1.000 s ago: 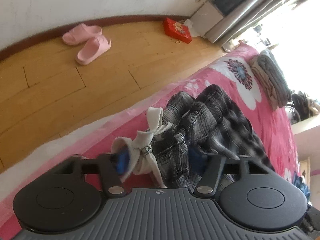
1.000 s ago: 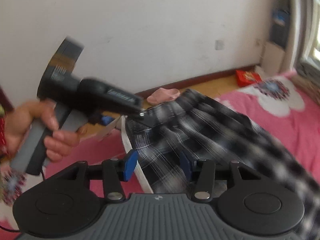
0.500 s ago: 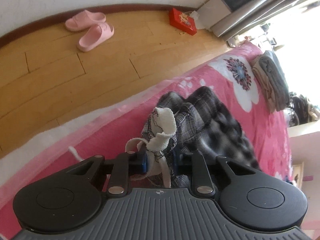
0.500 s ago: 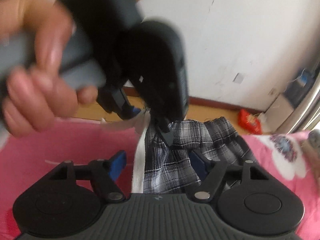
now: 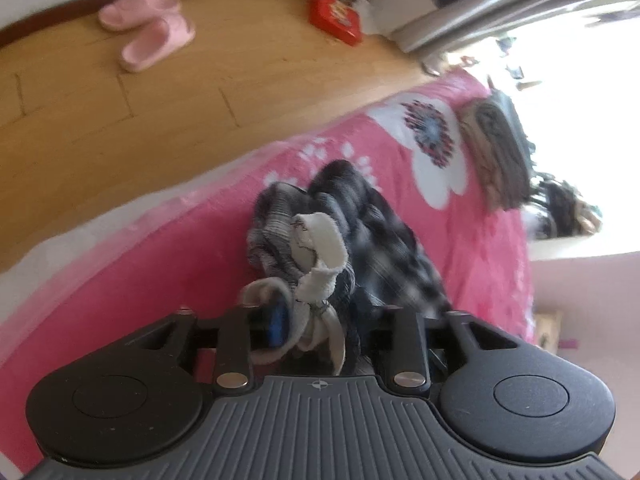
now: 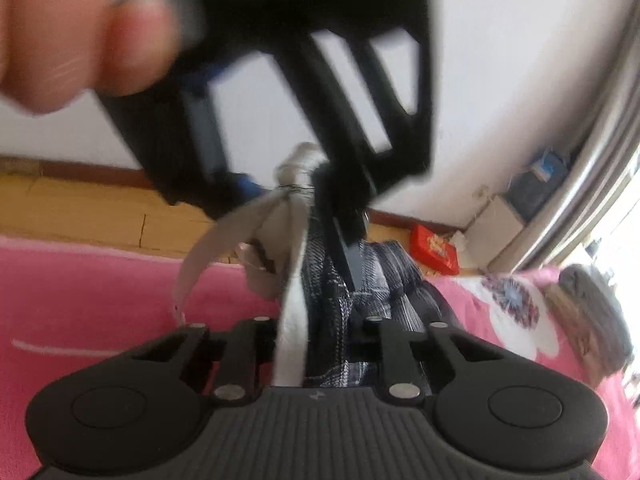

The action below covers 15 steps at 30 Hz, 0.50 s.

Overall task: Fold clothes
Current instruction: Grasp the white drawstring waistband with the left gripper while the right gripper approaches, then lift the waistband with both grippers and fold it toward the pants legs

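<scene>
The left tool (image 5: pixel 316 328) is clenched on the gathered waistband end of the plaid garment (image 5: pixel 360 224), with the white drawstring (image 5: pixel 320 256) bunched and knotted between its fingers and curling up just ahead of them. From that grip the plaid garment trails forward and away onto the pink floral bedspread (image 5: pixel 472 248), rumpled and blurred. Farther ahead of the left tool, near the far edge of the bed, a folded grey and beige pile (image 5: pixel 496 148) rests on the bedspread. Off to the left tool's left lies the wooden floor (image 5: pixel 120 120), with a pair of pink slippers (image 5: pixel 148 36) near the wall and a red box (image 5: pixel 336 22) further along beside the grey curtain (image 5: pixel 500 4). The right tool (image 6: pixel 316 344) is closed on the same cloth: a white strip of drawstring and dark plaid fabric run straight between its fingers toward the camera. Directly ahead of and above the right tool, very close and blurred, hangs the left tool's black body, gripped by the person's left hand (image 6: pixel 76 40), with the knot pinched at its tip.
</scene>
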Tool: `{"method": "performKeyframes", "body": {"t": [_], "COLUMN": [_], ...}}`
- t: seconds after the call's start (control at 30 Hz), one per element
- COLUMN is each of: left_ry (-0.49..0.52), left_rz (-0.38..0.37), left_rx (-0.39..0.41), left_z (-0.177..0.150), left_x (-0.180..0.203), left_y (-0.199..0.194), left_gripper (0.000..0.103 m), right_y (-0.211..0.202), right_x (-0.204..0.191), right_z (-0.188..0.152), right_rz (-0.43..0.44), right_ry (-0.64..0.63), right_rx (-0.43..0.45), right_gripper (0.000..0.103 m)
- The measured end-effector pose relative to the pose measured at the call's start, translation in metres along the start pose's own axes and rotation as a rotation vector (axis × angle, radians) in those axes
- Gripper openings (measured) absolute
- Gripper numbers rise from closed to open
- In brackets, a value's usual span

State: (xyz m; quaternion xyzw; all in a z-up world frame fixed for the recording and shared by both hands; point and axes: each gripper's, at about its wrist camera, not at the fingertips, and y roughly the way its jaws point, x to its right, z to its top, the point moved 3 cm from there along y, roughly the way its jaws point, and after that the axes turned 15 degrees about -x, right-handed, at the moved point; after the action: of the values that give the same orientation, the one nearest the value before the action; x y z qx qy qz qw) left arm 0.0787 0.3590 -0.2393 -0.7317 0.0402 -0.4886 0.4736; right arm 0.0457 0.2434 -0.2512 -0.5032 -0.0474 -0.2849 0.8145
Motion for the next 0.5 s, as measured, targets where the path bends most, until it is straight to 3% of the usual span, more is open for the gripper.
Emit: {"method": "performKeyframes", "body": {"t": [0.1,0.2,0.3,0.37,0.5], "left_ry": [0.026,-0.032,-0.071,-0.102,-0.170], "left_rz": [-0.117,-0.225,-0.070,-0.005,-0.080], "left_rx": [0.045,0.122,0.081,0.027,-0.045], "left_z": [-0.005,0.003,0.021,0.029,0.039], "left_x": [-0.002,-0.012,-0.022,-0.031,-0.042], "left_y": [-0.023,-0.039,-0.021,0.000,0.037], "left_gripper": [0.058,0.071,0.071,0.070,0.070], "right_y": [0.000,-0.001,-0.001,-0.003,-0.006], "right_x": [0.008,0.012,0.010,0.014,0.013], "right_z": [-0.007,-0.012,-0.014,-0.014,-0.018], "right_rz": [0.036,0.063,0.067,0.077,0.079], "right_ry": [0.029,0.036,0.034,0.060,0.053], "right_rx": [-0.001,0.012,0.017,0.012,0.013], "right_gripper": [0.018,0.017,0.017,0.017,0.017]}}
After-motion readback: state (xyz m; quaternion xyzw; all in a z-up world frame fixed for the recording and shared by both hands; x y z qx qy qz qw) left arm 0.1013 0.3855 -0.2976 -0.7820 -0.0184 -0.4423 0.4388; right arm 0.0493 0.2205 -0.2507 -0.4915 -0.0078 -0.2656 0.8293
